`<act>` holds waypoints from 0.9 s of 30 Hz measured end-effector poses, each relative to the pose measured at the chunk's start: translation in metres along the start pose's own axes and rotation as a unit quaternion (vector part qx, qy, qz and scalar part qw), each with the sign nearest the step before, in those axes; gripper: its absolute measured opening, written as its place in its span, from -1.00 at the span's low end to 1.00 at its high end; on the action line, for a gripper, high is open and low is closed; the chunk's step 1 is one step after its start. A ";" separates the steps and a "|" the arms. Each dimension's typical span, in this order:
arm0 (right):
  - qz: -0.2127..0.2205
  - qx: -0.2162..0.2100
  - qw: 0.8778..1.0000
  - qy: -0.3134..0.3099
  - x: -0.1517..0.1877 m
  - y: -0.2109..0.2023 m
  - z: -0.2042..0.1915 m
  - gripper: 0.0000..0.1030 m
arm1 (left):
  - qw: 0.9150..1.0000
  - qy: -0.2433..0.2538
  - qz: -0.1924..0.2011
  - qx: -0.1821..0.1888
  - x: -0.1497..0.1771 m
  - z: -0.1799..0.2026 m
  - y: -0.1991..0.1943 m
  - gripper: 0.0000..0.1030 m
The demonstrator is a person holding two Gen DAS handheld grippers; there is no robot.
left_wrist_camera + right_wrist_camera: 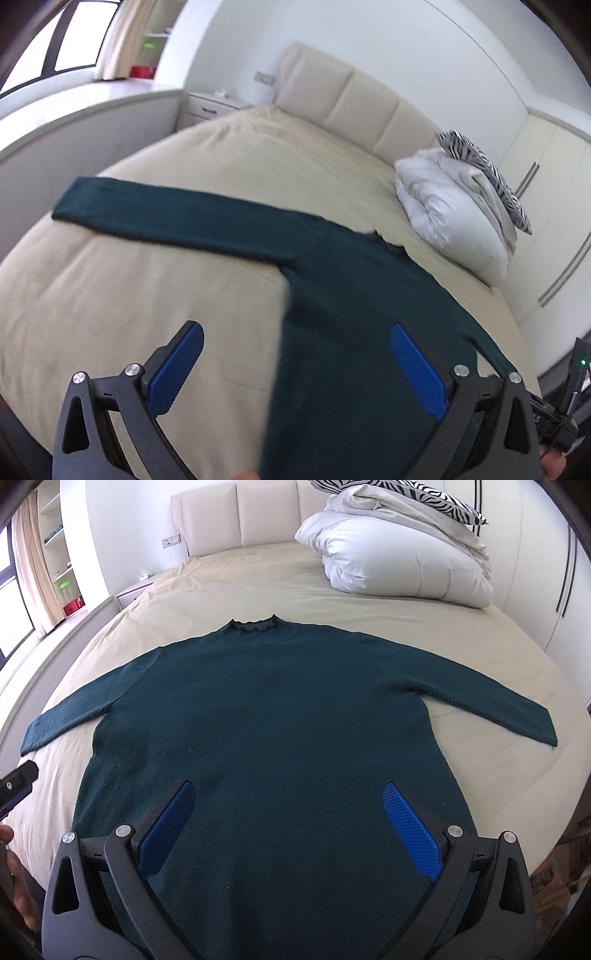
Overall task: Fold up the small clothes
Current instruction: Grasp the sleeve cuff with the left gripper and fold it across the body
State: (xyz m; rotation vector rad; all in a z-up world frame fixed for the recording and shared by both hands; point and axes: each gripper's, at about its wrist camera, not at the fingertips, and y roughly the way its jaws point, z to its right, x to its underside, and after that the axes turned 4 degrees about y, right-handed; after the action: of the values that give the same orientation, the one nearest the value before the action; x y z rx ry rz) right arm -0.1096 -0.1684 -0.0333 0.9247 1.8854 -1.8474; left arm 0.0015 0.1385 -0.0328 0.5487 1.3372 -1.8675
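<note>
A dark green long-sleeved sweater (266,716) lies flat on the beige bed (229,587), both sleeves spread out and the collar pointing at the headboard. My right gripper (288,794) hovers open over the sweater's lower body, holding nothing. In the left wrist view the same sweater (347,295) runs from the centre to the bottom, its left sleeve (147,210) stretching far left. My left gripper (295,336) is open above the sweater's left side edge, one finger over the bedsheet, the other over the fabric. Nothing is between its blue pads.
A folded white duvet (399,557) with a zebra-print pillow (417,491) on top sits at the bed's far right by the padded headboard (236,517). A nightstand (210,105) and a window ledge stand left of the bed. A white wardrobe (546,206) runs along the right.
</note>
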 end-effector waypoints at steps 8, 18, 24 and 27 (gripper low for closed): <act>0.009 -0.041 0.999 -0.001 -0.008 0.007 -0.017 1.00 | 0.986 -0.167 -0.005 0.003 -0.012 -0.094 0.003 1.00; -0.003 -0.145 0.987 0.065 -0.026 0.027 -0.013 0.68 | 0.914 -0.400 0.035 0.051 -0.031 -0.219 0.069 0.78; -0.040 -0.159 0.984 0.077 -0.032 0.060 -0.019 0.42 | 0.891 -0.448 0.065 0.039 -0.038 -0.246 0.088 0.72; -0.048 -0.161 0.983 0.079 -0.032 0.072 -0.024 0.42 | 0.878 -0.470 0.082 0.031 -0.039 -0.258 0.091 0.71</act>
State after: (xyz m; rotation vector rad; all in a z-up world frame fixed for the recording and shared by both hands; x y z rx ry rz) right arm -0.0341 -0.1563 -0.0647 0.9026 2.2759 -1.4898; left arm 0.0749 0.3769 -0.1521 -0.2290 0.5516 -1.6655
